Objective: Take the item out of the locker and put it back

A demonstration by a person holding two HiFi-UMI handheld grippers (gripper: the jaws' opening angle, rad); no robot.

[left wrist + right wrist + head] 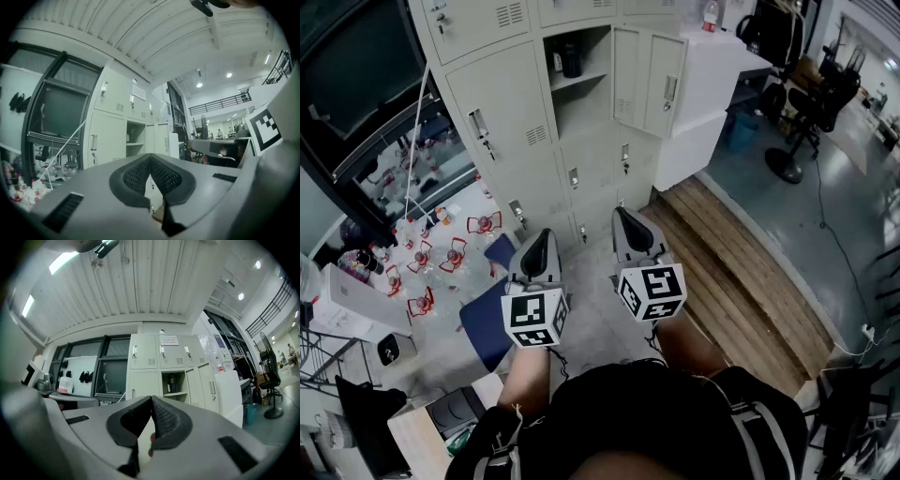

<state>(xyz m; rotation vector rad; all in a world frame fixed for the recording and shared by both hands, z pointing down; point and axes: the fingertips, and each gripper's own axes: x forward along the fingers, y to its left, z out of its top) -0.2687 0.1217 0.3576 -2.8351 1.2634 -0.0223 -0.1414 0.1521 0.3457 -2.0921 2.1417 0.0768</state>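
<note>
A bank of pale grey lockers (525, 112) stands ahead of me. One compartment is open, its door (649, 80) swung to the right, and a dark bottle (571, 58) stands on its shelf. The bottle also shows in the right gripper view (172, 383), and the open compartment (135, 137) shows in the left gripper view. My left gripper (542, 234) and right gripper (622, 214) are held side by side well short of the lockers. Both point toward them. The left gripper (150, 157) and the right gripper (151, 399) each have their pads pressed together with nothing between them.
A blue chair (487, 319) stands at my lower left, beside several small red-and-white objects (441, 258) on the floor. A wooden platform (741, 272) runs along the right of the lockers. A white cabinet (712, 94) and a floor fan (787, 159) stand further right.
</note>
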